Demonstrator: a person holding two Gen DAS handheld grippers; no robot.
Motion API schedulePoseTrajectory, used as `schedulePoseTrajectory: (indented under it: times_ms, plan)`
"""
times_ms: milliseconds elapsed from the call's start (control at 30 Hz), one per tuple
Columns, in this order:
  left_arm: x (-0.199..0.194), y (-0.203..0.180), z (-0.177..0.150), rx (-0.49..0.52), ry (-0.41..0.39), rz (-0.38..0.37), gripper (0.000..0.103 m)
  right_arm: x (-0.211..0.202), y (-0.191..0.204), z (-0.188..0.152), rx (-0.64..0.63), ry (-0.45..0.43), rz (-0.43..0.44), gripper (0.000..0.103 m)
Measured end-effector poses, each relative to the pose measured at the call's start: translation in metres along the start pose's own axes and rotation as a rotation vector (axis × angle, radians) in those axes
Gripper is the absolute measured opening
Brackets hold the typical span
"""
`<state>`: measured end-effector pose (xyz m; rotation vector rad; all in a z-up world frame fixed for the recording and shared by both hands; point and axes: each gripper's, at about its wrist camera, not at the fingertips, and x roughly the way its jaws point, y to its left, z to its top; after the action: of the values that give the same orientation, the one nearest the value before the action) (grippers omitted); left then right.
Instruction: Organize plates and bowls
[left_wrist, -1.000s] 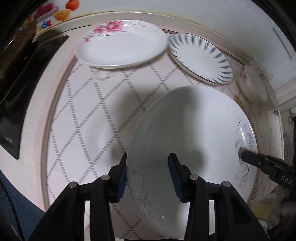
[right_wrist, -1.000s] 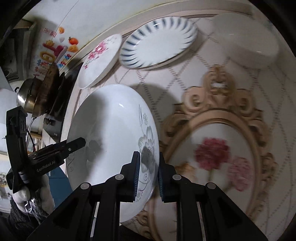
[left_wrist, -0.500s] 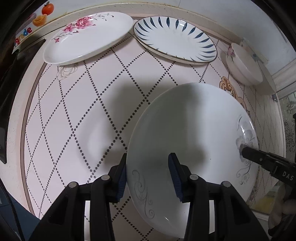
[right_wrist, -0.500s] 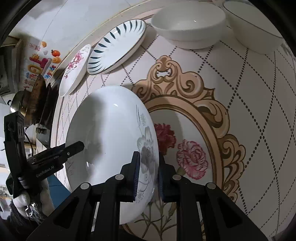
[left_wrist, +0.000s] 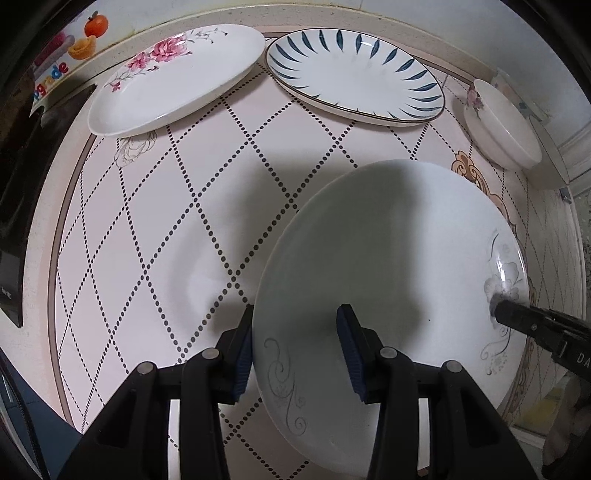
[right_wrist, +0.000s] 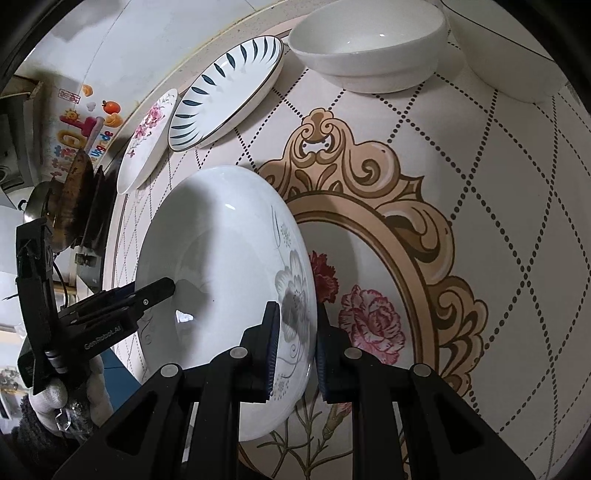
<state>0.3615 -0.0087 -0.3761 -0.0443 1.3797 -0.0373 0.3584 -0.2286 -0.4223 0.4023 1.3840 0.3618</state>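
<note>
Both tools carry the big white plate (left_wrist: 388, 288) over the table (left_wrist: 155, 229): the left tool (left_wrist: 297, 349) grasps its near rim, the right tool (right_wrist: 295, 345) is clenched on the opposite, flowered rim. Next, likely, stack it on a plate in the upper frame, perhaps the striped plate (left_wrist: 354, 75), keeping it level.

Second bowl (right_wrist: 517, 55): cut off at upper right of the right wrist view.
Wall sticker (left_wrist: 55, 62): lettering partly cropped, upper left.
Grey-flower plate (left_wrist: 388, 295): near rim hidden behind left gripper (left_wrist: 295, 347).
</note>
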Motion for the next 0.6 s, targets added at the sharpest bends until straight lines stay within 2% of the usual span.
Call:
schedulePoseTrajectory:
  times_ms: [333, 467, 500, 533, 567, 600]
  plan:
    - [-0.006, 0.002, -0.001, -0.026, 0.017, 0.003, 0.040, 0.000, -0.008, 0.003, 0.001, 0.037, 0.059, 0.020]
    - [-0.055, 0.022, 0.011, -0.050, -0.077, -0.033, 0.040, -0.021, -0.007, 0.007, 0.022, 0.046, 0.035, 0.020]
    - [-0.068, 0.030, 0.017, -0.062, -0.105, -0.043, 0.041, -0.031, -0.005, 0.009, 0.028, 0.040, 0.024, 0.024]
    - [-0.081, 0.040, 0.025, -0.076, -0.130, -0.056, 0.046, -0.046, 0.000, 0.013, 0.030, 0.025, 0.021, 0.026]
    - [-0.090, 0.051, 0.033, -0.091, -0.151, -0.068, 0.054, -0.055, 0.004, 0.017, 0.031, 0.015, 0.024, 0.034]
    - [-0.097, 0.064, 0.042, -0.111, -0.170, -0.074, 0.056, -0.066, 0.010, 0.023, 0.034, 0.001, 0.031, 0.043]
